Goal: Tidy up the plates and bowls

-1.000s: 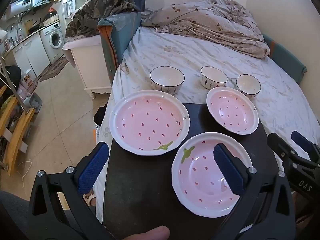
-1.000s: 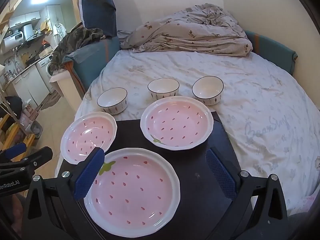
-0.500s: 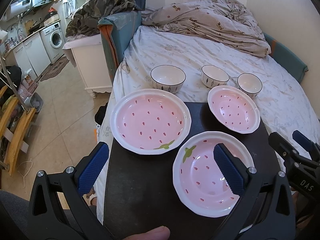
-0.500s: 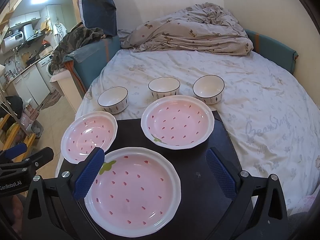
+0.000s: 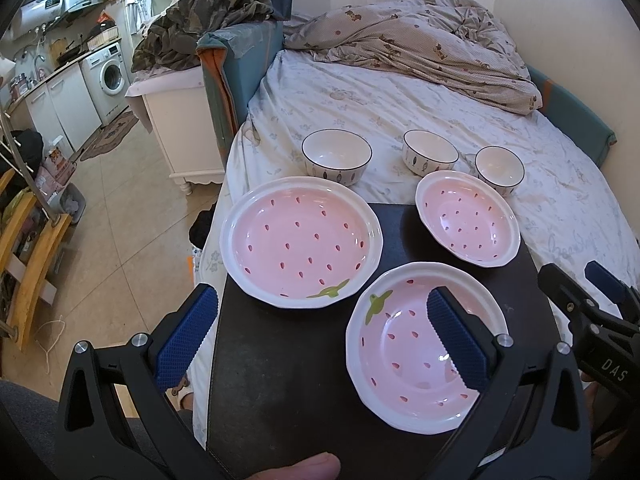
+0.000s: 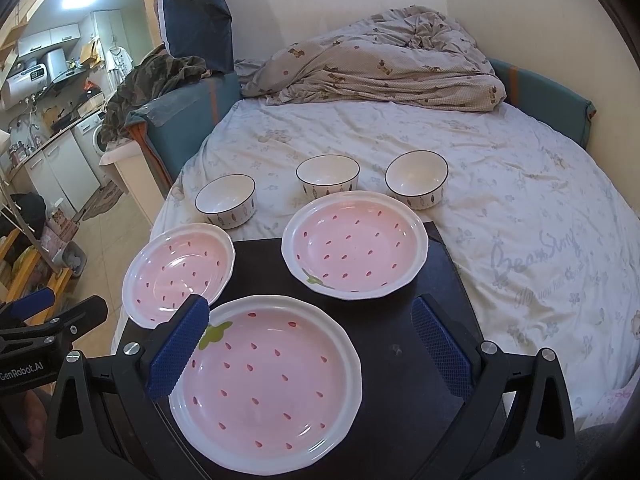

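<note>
Between the left tongs' wide-spread blue pads lies a bare stretch of black table; they grip nothing. Their left pad hangs past the table's left edge, over the floor. Their right pad sits above the near plate and covers part of its pink well; whether it touches the plate cannot be told. Ahead and just left of centre lies the left plate, its rim almost meeting the near plate's. Ahead and to the right lies the right plate, apart from the other two. Beyond the plates three bowls stand in a row on the bed: the left bowl, the middle bowl and the right bowl, whose foot the right plate hides. At the far right edge the other tool shows only in part.

From the right wrist, the right tongs are likewise spread wide and hold nothing. Their left pad overlaps the near plate's left rim beside its green leaf mark; contact cannot be judged. Their right pad hangs over bare table, clear of the plate. The black frame cuts off the near plate's lower left edge. A thumb tip shows at the bottom of the left view.
</note>
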Action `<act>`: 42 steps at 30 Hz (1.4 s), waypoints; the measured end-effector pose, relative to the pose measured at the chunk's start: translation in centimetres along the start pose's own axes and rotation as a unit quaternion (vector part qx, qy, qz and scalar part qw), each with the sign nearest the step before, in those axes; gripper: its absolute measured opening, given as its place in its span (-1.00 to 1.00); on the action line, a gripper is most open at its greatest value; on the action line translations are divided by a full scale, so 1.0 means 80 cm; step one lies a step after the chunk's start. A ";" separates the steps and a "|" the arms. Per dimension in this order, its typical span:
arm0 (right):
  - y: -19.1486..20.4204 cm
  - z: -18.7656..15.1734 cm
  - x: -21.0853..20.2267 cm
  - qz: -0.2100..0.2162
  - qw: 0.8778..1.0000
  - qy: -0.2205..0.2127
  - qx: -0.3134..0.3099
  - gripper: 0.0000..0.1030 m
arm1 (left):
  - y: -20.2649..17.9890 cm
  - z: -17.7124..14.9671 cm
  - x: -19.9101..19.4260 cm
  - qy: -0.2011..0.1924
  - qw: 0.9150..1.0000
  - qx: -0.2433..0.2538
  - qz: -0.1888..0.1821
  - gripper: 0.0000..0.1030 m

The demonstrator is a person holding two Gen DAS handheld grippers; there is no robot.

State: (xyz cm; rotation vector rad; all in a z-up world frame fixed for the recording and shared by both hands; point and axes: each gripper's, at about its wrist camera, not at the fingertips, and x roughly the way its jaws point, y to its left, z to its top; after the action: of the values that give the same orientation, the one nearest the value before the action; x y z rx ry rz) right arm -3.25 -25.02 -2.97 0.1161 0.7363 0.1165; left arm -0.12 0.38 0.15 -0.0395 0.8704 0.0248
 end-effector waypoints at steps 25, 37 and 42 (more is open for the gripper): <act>-0.003 0.001 0.004 -0.003 1.000 0.003 0.006 1.00 | 0.001 -0.003 0.000 0.008 1.000 -0.004 -0.004 1.00; -0.004 0.001 0.003 -0.003 1.000 0.004 0.006 1.00 | 0.000 -0.002 0.002 0.008 1.000 -0.003 -0.001 1.00; -0.005 0.005 0.006 -0.003 1.000 0.024 0.010 1.00 | 0.004 0.000 0.002 0.012 1.000 -0.009 0.000 1.00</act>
State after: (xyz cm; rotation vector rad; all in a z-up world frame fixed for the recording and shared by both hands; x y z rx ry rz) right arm -2.61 -25.37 -3.05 0.1314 0.7849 0.1071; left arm 0.01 0.73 -0.01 -0.0567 0.8936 0.0332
